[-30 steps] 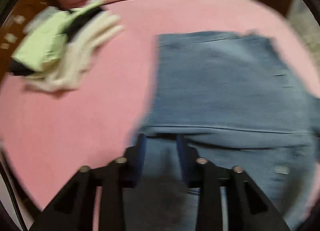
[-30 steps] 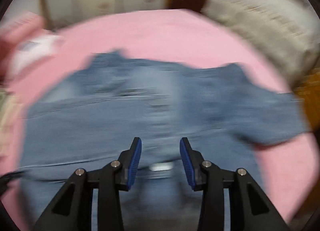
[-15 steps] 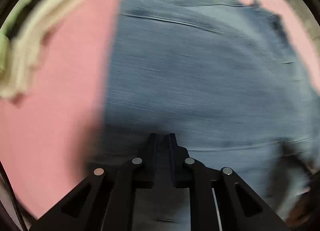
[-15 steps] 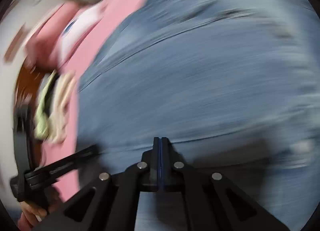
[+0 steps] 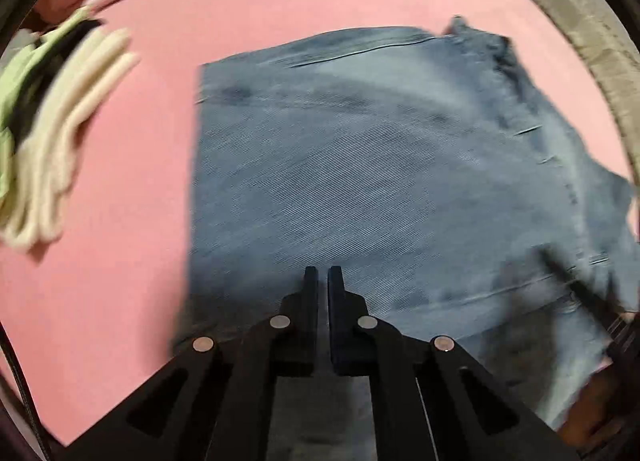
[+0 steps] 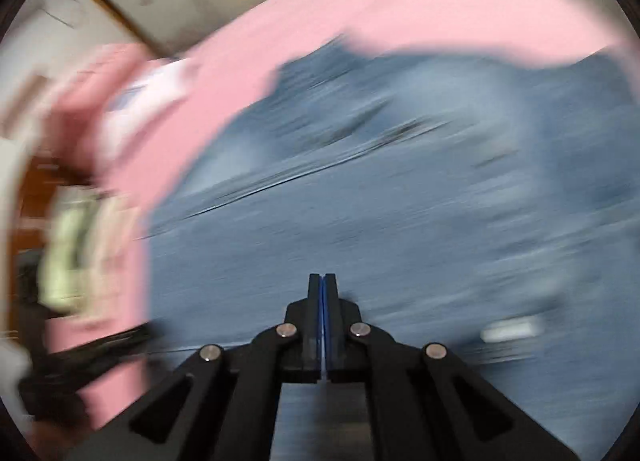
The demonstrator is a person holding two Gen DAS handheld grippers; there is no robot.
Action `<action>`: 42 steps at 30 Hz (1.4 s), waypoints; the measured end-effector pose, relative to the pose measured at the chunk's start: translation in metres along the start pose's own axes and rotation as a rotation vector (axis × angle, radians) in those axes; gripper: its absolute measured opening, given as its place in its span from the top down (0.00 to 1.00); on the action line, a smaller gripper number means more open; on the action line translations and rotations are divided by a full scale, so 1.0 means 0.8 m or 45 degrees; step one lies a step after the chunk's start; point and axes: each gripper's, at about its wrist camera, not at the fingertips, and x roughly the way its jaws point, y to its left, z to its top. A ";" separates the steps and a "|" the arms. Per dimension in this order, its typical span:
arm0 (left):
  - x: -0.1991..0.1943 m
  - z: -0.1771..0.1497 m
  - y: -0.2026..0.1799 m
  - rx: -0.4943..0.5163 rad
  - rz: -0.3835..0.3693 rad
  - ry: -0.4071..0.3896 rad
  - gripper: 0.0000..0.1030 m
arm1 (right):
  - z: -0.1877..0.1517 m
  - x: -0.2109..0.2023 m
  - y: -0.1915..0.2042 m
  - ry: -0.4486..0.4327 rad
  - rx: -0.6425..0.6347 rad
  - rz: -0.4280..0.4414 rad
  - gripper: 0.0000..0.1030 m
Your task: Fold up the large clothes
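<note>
Left wrist view shows your left gripper (image 5: 323, 275) pressed together at 6 o'clock, apparently pinching the near edge of the jeans (image 5: 380, 165) spread on the pink bed (image 5: 120, 281), your right gripper (image 6: 323, 281) likewise, to lift a fold.

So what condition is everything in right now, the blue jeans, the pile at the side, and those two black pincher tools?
Jeans: folded, lying flat on the pink sheet.
Pile of clothes: folded, stacked beside the jeans, apart from them.
Left gripper: fingers shut, over the jeans' near edge.
Right gripper: fingers shut, over the jeans; whether they pinch denim is unclear.
</note>
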 end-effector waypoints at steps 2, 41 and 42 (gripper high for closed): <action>0.015 0.027 -0.009 0.002 -0.036 0.013 0.98 | -0.004 0.043 0.022 0.112 0.079 0.255 1.00; -0.013 0.001 0.071 -0.110 0.169 -0.161 0.33 | 0.009 -0.016 -0.036 -0.250 0.220 -0.337 0.32; -0.019 -0.013 0.071 -0.108 0.144 -0.140 0.30 | 0.001 -0.013 -0.026 -0.251 0.223 -0.330 0.25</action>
